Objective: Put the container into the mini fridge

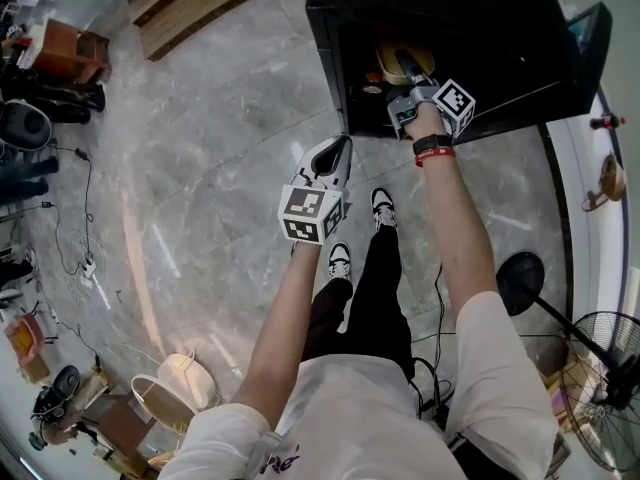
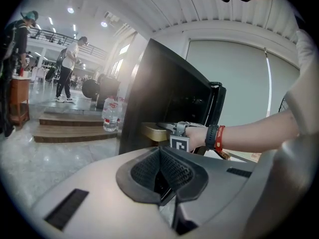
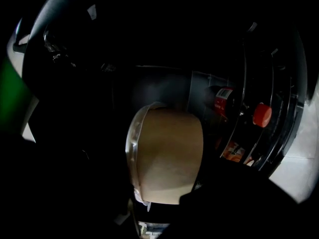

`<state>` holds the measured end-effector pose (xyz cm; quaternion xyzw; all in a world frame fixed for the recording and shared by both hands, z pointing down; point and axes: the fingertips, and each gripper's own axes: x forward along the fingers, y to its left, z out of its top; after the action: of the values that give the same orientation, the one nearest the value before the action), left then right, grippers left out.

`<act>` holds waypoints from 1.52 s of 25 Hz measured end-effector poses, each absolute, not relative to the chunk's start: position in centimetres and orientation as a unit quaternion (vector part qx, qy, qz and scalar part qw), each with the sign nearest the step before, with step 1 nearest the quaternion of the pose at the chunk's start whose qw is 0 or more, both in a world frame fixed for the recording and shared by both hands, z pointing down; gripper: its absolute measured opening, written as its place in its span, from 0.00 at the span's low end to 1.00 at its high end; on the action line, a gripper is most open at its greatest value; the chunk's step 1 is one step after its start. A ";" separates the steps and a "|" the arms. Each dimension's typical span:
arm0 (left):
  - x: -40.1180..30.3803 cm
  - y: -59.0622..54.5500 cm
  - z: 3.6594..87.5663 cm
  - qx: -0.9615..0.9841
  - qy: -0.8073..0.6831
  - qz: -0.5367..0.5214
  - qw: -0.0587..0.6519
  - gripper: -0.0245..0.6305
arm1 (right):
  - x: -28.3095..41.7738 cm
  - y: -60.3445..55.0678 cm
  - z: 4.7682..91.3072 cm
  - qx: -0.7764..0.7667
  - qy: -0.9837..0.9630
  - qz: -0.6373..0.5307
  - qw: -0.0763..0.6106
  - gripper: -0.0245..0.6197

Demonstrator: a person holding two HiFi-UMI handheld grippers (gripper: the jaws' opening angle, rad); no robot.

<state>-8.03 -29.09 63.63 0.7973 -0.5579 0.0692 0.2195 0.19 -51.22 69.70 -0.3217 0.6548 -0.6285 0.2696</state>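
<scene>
Right gripper [image 1: 408,73]: the jaws stand partly closed, clamped on the container [image 3: 167,153] at the mouth of the mini fridge [image 1: 480,28].
Container: a tan tub with a clear lid, held in the air just inside the dark opening. By my reading it is not yet set down.
Left gripper [image 1: 338,153]: it hangs free in front of the fridge, jaws together, with nothing in them.
Doing it well: carry the tub in level and deep enough for the door to close. Loosen the jaws only once its base rests on something firm.
In the way: the open door [image 1: 590,28] on the right carries a red-capped bottle [image 3: 261,114], near the tub's side. The interior is too dark to tell what already sits inside.
Around: a water bottle [image 2: 110,116] stands on the floor beside the fridge. A fan [image 1: 610,368] stands well apart.
</scene>
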 end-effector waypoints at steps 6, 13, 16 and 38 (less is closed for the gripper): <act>-8.2 -28.8 65.3 0.796 -0.554 0.077 0.231 0.07 | 0.0 -53.3 71.2 -0.336 0.641 -0.628 0.287 0.35; -8.8 -28.7 66.0 0.793 -0.555 0.073 0.241 0.07 | 0.7 -55.0 72.2 -0.354 0.602 -0.638 0.325 0.39; -8.8 -28.6 66.2 0.792 -0.555 0.070 0.246 0.07 | 1.1 -55.5 72.4 -0.369 0.597 -0.634 0.325 0.39; -8.7 -27.8 67.6 0.786 -0.548 0.065 0.278 0.07 | 1.5 -52.8 73.9 -0.491 0.576 -0.626 0.188 0.76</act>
<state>-8.71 -27.81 67.64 0.7864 -0.5477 0.0650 0.2782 1.46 -52.81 73.90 -0.4905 0.5759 -0.6264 0.1878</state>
